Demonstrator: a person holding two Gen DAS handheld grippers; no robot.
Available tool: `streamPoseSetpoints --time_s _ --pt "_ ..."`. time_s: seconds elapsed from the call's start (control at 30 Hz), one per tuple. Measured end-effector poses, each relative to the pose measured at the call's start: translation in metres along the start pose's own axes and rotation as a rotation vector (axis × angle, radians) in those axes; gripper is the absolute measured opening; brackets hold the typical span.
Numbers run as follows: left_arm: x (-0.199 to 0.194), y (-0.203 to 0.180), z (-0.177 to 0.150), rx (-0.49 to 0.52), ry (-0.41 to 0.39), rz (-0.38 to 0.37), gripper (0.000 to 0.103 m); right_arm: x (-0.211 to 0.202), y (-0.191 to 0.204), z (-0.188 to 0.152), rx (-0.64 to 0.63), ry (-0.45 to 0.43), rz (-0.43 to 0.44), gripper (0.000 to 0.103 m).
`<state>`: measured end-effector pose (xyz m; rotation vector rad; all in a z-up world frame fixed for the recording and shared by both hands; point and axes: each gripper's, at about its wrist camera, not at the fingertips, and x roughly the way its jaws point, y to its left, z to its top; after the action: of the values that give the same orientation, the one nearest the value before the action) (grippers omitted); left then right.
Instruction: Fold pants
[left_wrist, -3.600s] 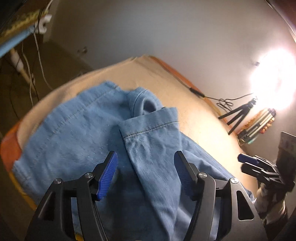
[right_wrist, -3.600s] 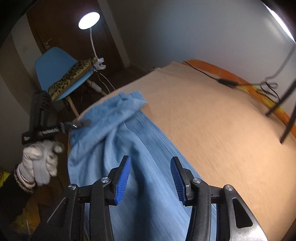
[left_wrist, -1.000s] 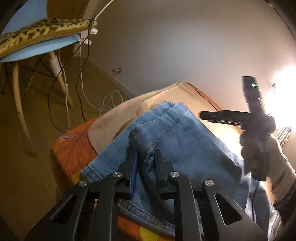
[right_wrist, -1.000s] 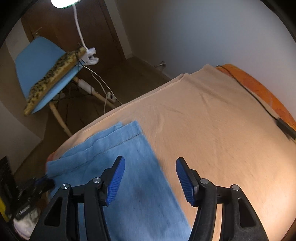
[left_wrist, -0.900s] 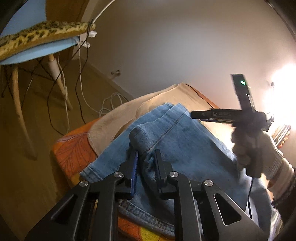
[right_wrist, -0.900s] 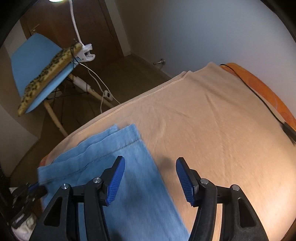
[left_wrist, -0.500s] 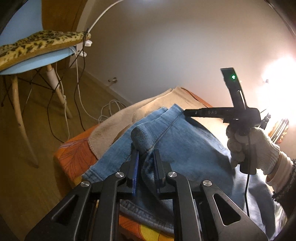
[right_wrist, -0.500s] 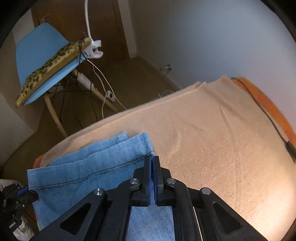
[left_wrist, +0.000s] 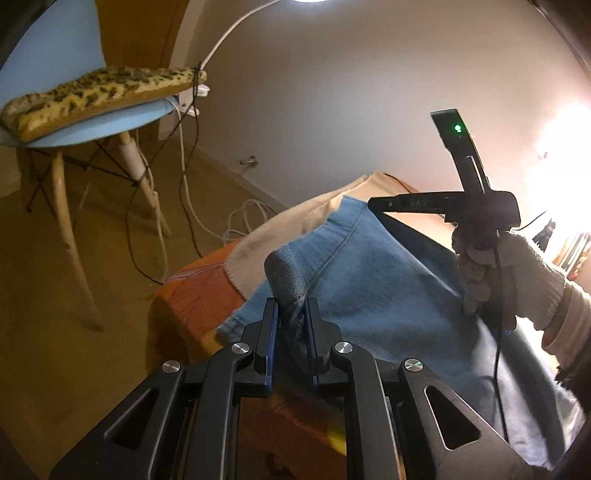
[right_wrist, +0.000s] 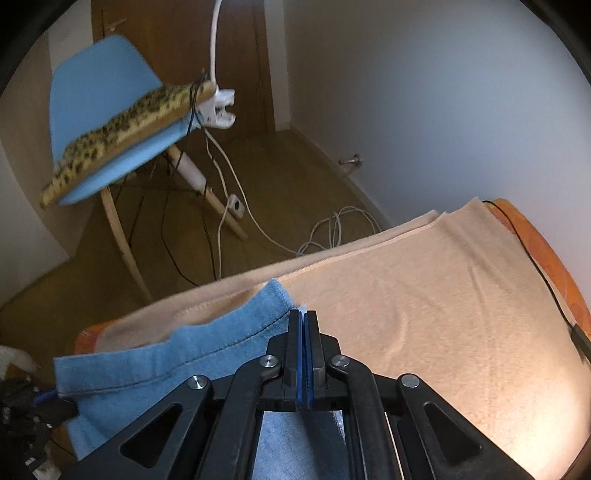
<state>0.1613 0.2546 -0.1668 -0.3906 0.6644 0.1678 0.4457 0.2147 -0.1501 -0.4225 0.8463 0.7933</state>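
Over the beige blanket (right_wrist: 424, 295), left gripper (left_wrist: 291, 314) and right gripper (right_wrist: 303, 325) each pinch a lifted hem corner of the pants (left_wrist: 388, 288).

Bare blanket (right_wrist: 443, 314) right of pants (right_wrist: 207, 373)

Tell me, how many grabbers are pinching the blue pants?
2. The left gripper pinches a bunched corner of the pants near the bed's edge. The right gripper clamps the hem corner farther in over the beige blanket.
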Motion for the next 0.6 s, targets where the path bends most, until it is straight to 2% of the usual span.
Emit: streamPoseSetpoints --time_s 0.13,0.3,0.37,0.4,0.43,0.6 --pt "-0.005 0.007 -0.001 -0.034 -0.018 0.113 0.018 0.009 -0.004 -0.001 0.009 0.012 -0.031 0.000" --pt "-0.011 0.028 0.005 -0.078 -0.015 0.159 0.018 0.006 -0.007 0.002 0.027 0.008 -0.048 0.001" --pt "-0.018 0.029 0.007 -0.066 -0.022 0.171 0.018 -0.004 -0.007 0.003 0.041 0.004 -0.036 0.012" --pt "-0.021 0.030 0.009 -0.059 -0.027 0.173 0.018 -0.011 -0.006 0.003 0.044 -0.011 -0.033 0.030" --pt "-0.024 0.029 0.010 -0.054 -0.030 0.171 0.018 -0.022 -0.005 0.002 0.043 -0.030 -0.036 0.037" --pt "-0.042 0.019 0.017 -0.035 -0.042 0.145 0.018 -0.079 -0.015 -0.005 0.080 -0.086 -0.024 0.039"
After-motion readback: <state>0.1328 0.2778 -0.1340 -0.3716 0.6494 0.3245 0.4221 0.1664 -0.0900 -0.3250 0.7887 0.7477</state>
